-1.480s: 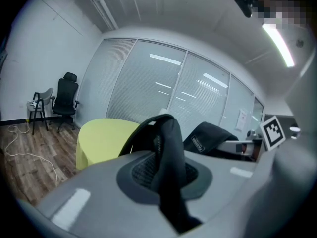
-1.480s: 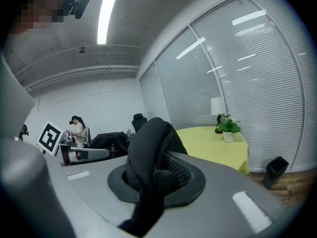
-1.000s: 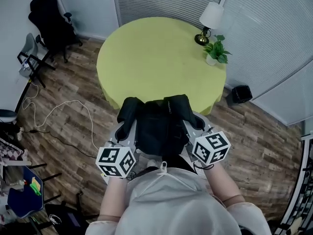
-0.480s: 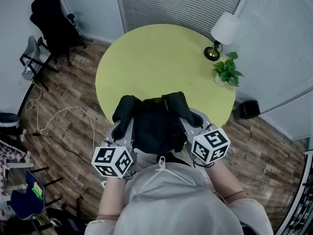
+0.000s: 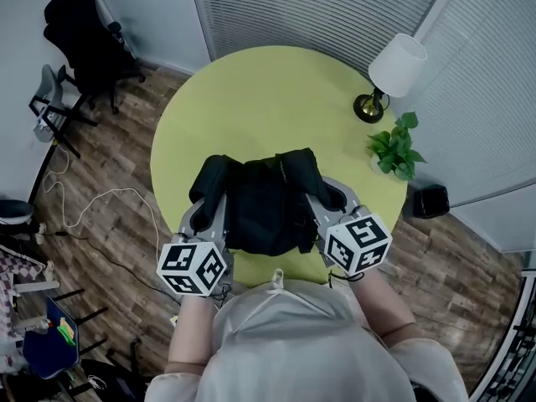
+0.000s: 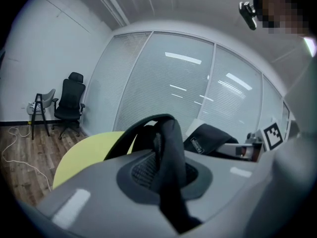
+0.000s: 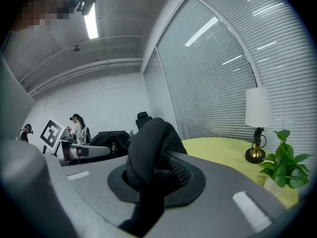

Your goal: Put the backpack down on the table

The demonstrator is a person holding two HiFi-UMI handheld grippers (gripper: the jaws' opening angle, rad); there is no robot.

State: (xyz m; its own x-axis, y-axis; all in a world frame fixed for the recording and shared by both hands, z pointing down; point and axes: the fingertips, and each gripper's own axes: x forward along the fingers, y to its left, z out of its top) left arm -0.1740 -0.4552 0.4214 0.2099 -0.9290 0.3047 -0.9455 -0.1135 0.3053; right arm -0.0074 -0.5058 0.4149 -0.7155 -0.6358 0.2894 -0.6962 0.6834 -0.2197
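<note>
Backpack brought in over the near side of the table

A second ago the backpack (image 5: 266, 199) hung over the floor, short of the table (image 5: 251, 90). Now it is over the table's near edge, slung between the left gripper (image 5: 208, 212) and right gripper (image 5: 329, 201), each clamped tight on one of its black straps. Beyond the right gripper stand a lamp (image 5: 394, 69) and potted plant (image 5: 394, 145), well apart from the bag.

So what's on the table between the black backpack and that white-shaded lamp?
Nothing: the head view shows only bare yellow-green round tabletop between the black fabric backpack and the white-shaded, brass-based lamp.
</note>
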